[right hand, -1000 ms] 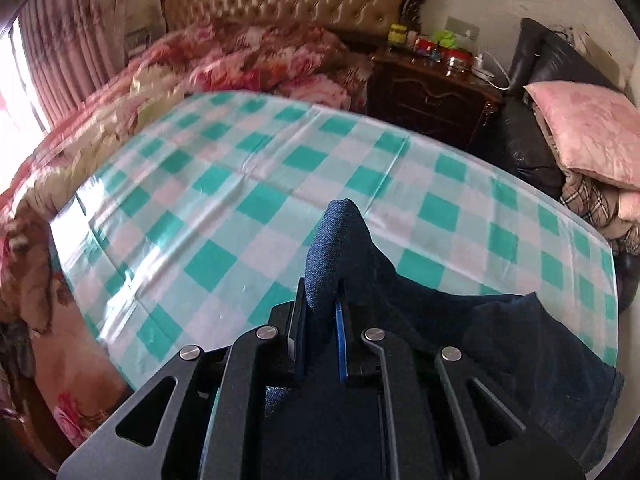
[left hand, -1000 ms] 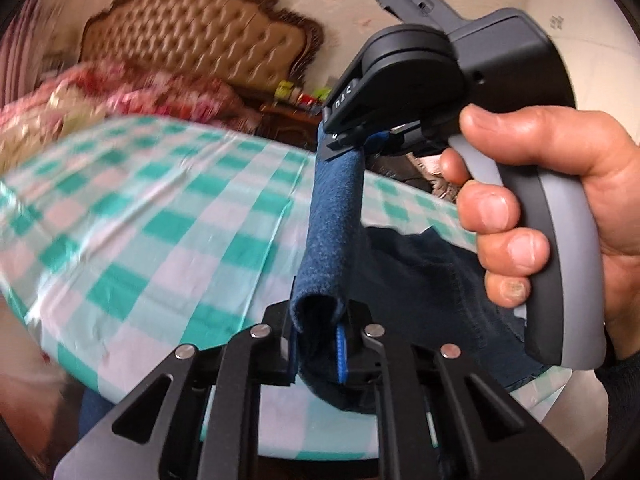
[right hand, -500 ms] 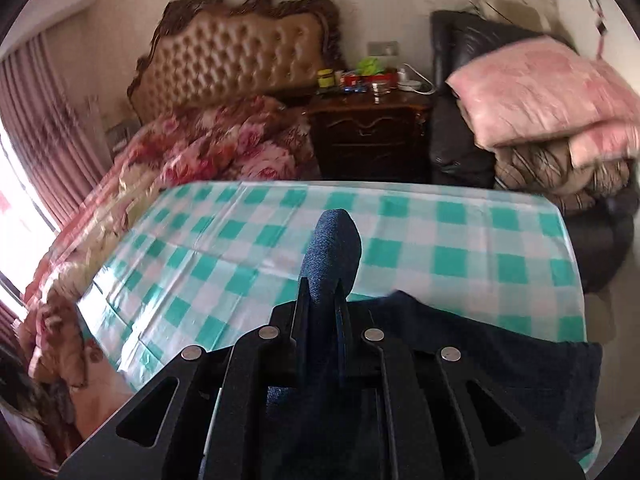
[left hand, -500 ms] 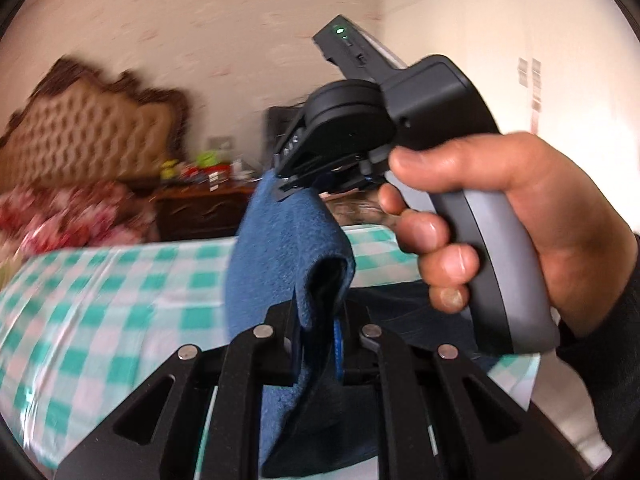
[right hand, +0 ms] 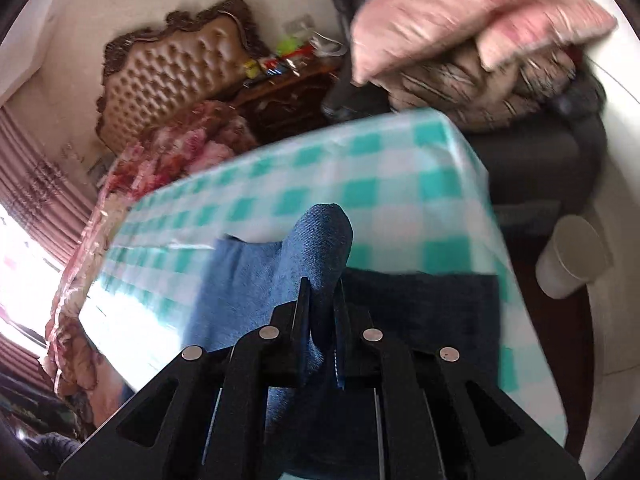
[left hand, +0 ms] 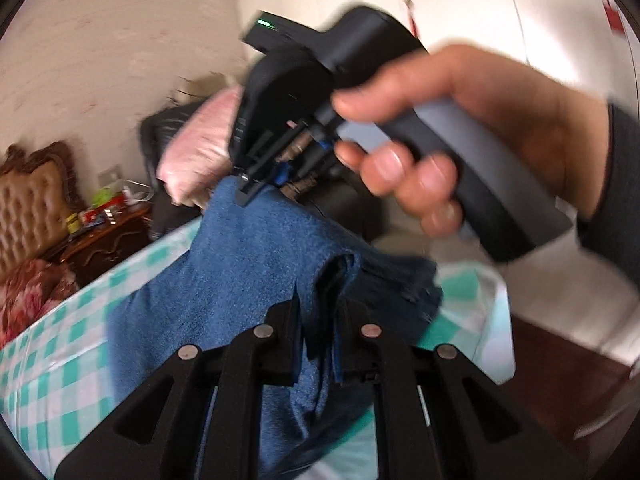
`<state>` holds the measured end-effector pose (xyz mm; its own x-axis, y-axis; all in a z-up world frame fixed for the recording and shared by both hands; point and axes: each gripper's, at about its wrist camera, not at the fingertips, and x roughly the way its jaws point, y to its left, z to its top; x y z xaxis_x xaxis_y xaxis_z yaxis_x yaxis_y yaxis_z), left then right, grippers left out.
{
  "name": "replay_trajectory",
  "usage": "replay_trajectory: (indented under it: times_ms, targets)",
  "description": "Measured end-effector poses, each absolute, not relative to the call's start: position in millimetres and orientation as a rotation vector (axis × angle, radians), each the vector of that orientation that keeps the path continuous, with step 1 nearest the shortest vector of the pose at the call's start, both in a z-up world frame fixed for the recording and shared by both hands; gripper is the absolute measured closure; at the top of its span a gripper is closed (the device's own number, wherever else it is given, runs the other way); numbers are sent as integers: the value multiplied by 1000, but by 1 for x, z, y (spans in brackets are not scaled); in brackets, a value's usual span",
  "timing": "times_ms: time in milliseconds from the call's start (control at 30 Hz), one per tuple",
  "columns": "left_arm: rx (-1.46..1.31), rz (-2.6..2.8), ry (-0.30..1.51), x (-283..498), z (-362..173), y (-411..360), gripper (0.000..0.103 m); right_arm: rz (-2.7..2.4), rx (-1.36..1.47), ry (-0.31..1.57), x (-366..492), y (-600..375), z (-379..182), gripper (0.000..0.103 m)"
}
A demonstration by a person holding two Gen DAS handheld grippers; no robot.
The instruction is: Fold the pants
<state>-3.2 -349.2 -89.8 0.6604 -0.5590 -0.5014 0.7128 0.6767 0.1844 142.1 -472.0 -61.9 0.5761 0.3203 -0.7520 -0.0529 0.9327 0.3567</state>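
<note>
Blue denim pants [left hand: 248, 280] hang lifted above the green-checked table [left hand: 60, 360]. My left gripper [left hand: 320, 316] is shut on a bunched fold of them. Ahead of it in the left wrist view, the right gripper [left hand: 260, 188], held by a hand [left hand: 460, 120], pinches the same edge higher up, so the cloth stretches between the two. In the right wrist view my right gripper [right hand: 322, 304] is shut on a rounded fold of the pants [right hand: 320, 248], with the darker rest of them [right hand: 420, 308] lying flat on the table [right hand: 360, 172].
A tufted headboard [right hand: 168, 72] and a floral quilt [right hand: 180, 140] lie to the left. A dark nightstand [right hand: 288, 92] carries small items. Pink pillows [right hand: 460, 12] are piled on a black chair at the right. A white cup [right hand: 572, 256] stands past the table's right edge.
Both grippers have swept sideways toward the table's right end, carrying the pants edge with them and rolling. The grips on the cloth are unchanged.
</note>
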Motion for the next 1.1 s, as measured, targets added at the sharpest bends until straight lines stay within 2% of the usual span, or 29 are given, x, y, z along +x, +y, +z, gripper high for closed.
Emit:
replay_trajectory:
  times_ms: [200,467,767,967,1100]
  targets:
    - [539,-718,494,-1,-145,-394,92,199,313,1010,147,-506,-128,94]
    - [615,-675,377,-12,-120,-418,92,238,289,898,138,-525,-79,95]
    - [665,-677,426,0,-162,-456,92,178,191,912,144,-540,-119,95]
    - [626,-657,365,-4,-153,-450,92,162,128,834,129,-534,-97,95]
    - [622,-697,422,11,-172,-456,90,97,93,879,137,-545,-120,95]
